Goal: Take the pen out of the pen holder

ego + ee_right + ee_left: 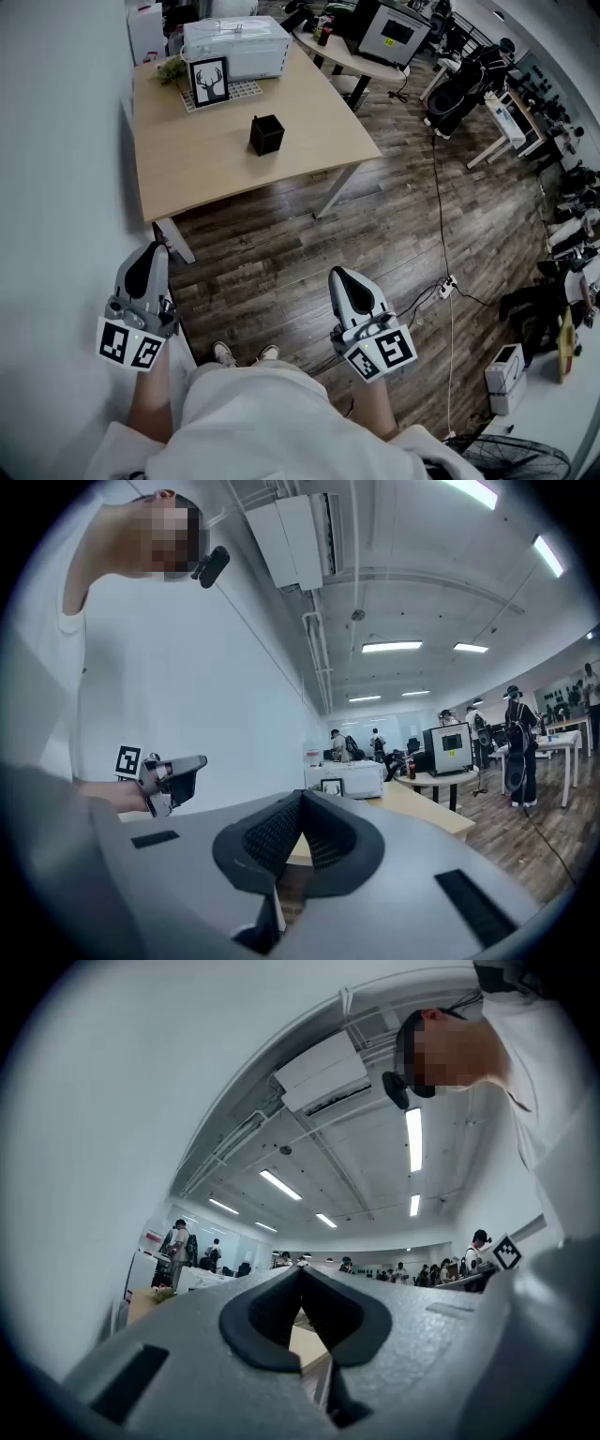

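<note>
The black pen holder (267,134) stands near the middle of the light wooden table (187,169), far ahead of both grippers. I cannot make out a pen in it from here. My left gripper (157,249) is held low by the white wall, well short of the table, its jaws shut with nothing between them (300,1269). To its right my right gripper (337,275) hangs over the wooden floor, shut and holding nothing (302,797). The right gripper view shows the left gripper (174,779) off to the side and the table (417,805) ahead.
At the table's back stand a framed deer picture (208,82), a small plant (172,68) and a white box-shaped machine (236,45). A cable and power strip (447,286) lie on the floor at the right. Other desks, equipment and people fill the room beyond.
</note>
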Demonstrator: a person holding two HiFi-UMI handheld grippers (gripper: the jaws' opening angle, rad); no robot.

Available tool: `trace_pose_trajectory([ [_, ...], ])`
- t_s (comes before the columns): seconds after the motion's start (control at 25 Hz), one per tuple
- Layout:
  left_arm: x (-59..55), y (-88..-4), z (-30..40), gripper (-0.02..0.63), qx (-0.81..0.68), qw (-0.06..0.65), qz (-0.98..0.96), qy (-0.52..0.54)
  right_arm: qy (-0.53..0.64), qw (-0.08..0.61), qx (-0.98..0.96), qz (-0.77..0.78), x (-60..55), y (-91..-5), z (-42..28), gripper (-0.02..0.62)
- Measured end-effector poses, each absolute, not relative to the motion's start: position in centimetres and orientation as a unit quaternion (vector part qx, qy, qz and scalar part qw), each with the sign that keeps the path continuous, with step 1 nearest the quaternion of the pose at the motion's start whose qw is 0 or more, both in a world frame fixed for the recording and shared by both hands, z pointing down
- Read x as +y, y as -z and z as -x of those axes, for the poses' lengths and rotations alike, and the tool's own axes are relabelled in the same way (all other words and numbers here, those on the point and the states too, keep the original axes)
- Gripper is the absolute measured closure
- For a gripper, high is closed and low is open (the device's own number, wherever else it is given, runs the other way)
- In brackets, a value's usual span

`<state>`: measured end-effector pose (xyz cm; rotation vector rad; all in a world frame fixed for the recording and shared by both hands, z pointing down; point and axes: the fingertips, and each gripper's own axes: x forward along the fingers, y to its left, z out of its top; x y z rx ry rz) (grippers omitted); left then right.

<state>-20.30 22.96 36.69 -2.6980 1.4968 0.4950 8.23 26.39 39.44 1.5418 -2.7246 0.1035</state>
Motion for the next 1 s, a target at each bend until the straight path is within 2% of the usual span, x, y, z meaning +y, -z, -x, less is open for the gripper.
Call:
trace_pose_trajectory([
  [0.6, 26.2, -37.3, 20.5, 0.592, 0.493, -0.009, 0.857, -0.15, -0.036, 0.01, -0.892, -0.45, 28.6, -39.5, -6.4, 0.594],
  [0.84, 26.2, -36.7, 18.8, 0.59, 0.49, 0.0, 0.857, -0.161, -0.025, -0.024, -0.914, -0.405, 29.6, -38.2, -7.1, 0.594],
  [0.92, 26.1, -36.4, 18.1, 0.523, 0.487, 0.002, 0.857, -0.168, -0.024, -0.025, -0.91, -0.412, 29.5, -38.3, -8.3, 0.594],
  [1.0, 25.8, -36.1, 17.4, 0.496, 0.488, 0.009, 0.856, -0.169, -0.023, -0.025, -0.909, -0.416, 29.3, -38.4, -9.5, 0.594],
])
